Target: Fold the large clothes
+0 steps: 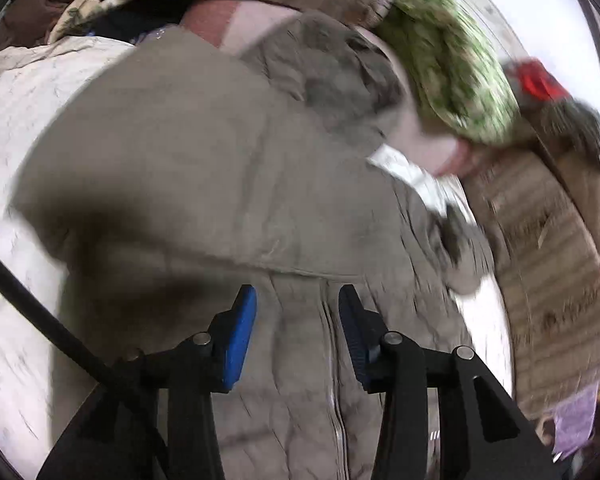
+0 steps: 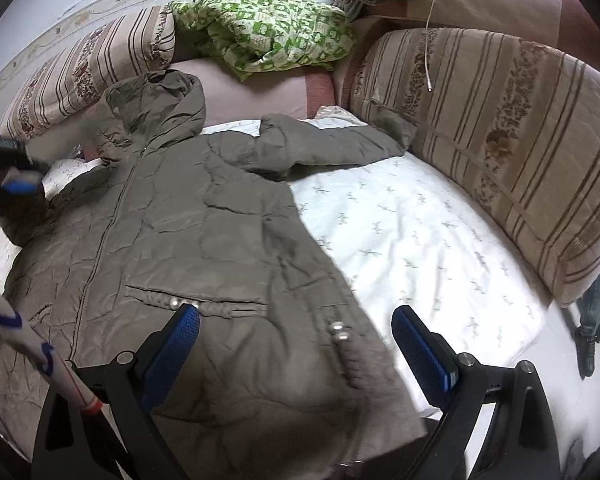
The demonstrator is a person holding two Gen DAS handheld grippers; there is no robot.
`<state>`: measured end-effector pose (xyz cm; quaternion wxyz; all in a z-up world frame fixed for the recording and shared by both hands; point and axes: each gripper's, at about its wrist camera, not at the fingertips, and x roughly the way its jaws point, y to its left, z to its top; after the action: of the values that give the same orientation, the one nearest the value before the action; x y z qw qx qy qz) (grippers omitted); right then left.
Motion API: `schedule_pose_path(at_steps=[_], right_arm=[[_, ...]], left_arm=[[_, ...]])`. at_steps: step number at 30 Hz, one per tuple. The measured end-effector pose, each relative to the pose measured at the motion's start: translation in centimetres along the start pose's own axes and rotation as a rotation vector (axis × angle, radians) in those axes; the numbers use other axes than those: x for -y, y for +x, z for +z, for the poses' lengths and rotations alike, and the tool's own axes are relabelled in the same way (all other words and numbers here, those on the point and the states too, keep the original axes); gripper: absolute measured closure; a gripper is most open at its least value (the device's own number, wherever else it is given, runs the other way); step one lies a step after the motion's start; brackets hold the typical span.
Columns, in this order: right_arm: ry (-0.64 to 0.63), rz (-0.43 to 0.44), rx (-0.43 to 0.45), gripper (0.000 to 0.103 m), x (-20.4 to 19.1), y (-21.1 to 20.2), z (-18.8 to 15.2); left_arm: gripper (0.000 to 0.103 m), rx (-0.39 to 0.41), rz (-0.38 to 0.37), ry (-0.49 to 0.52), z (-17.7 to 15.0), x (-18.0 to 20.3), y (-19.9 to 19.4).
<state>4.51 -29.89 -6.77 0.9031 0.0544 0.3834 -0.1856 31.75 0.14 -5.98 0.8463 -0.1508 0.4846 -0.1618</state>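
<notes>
A large olive-grey hooded padded jacket (image 2: 188,232) lies front up on a white sheet (image 2: 420,232), zip closed, hood toward the pillows, one sleeve (image 2: 332,144) stretched out to the right. My right gripper (image 2: 296,320) is open and empty above the jacket's lower right hem, near a pocket. My left gripper (image 1: 296,300) is open over the jacket's zip (image 1: 332,360), and a folded-over sleeve (image 1: 204,184) lies just ahead of it. The left gripper also shows blurred at the left edge of the right wrist view (image 2: 16,184), by the jacket's other sleeve.
Striped floral cushions (image 2: 500,152) line the right side and the back left (image 2: 84,64). A green patterned quilt (image 2: 268,32) lies at the head. A white cable (image 2: 430,40) hangs over the right cushion. The bed edge is at the lower right (image 2: 540,352).
</notes>
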Motion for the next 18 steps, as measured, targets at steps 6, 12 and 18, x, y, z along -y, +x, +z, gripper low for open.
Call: schedule_pose_path(at_steps=[6, 12, 18], right_arm=[[0.003, 0.135, -0.016, 0.003, -0.8, -0.2, 2.9], [0.104, 0.464, -0.18, 0.003, -7.3, 7.2, 8.3], [0.134, 0.362, -0.318, 0.006, -14.6, 18.9, 12.5]], left_arm=[[0.035, 0.189, 0.258, 0.202, -7.4, 1.3, -4.8], [0.033, 0.262, 0.473, 0.206, -9.6, -3.2, -4.8], [0.033, 0.241, 0.48, 0.09, -10.4, -8.4, -2.9]])
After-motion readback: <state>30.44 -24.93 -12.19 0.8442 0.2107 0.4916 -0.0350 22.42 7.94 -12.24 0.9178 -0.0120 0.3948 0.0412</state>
